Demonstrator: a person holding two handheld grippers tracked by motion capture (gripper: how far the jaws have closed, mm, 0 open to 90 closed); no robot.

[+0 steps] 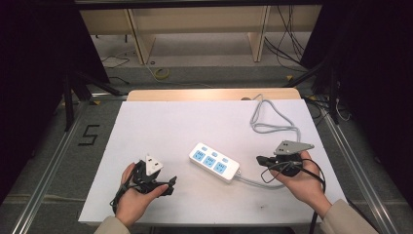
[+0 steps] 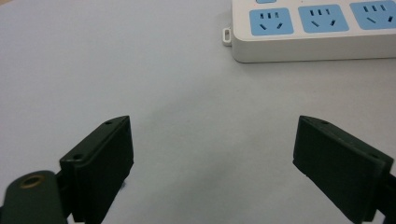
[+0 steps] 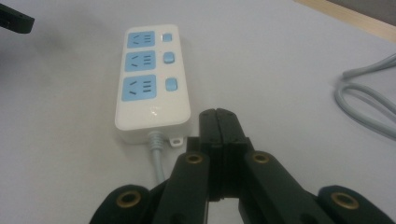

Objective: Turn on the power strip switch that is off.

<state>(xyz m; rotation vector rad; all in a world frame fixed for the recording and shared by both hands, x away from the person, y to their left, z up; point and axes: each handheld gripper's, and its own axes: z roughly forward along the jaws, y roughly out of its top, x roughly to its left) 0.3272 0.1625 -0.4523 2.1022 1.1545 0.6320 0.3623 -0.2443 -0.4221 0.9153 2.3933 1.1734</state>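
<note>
The left gripper (image 1: pixel 168 185) has its jaws wide apart, the right gripper (image 1: pixel 262 160) pressed together, empty, so near the tabletop's (image 1: pixel 160 122) front edge it could bump the strip (image 1: pixel 214 162) sideways.

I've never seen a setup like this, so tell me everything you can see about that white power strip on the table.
The power strip is a white, plastic-looking bar with rounded corners, lying flat and slanted on the white table. It has three blue sockets in a row, each beside a small blue switch, with nothing plugged in. Small mounting tabs stick out at its ends. A grey cable leaves one end and loops away across the table. Neither gripper touches it.
</note>
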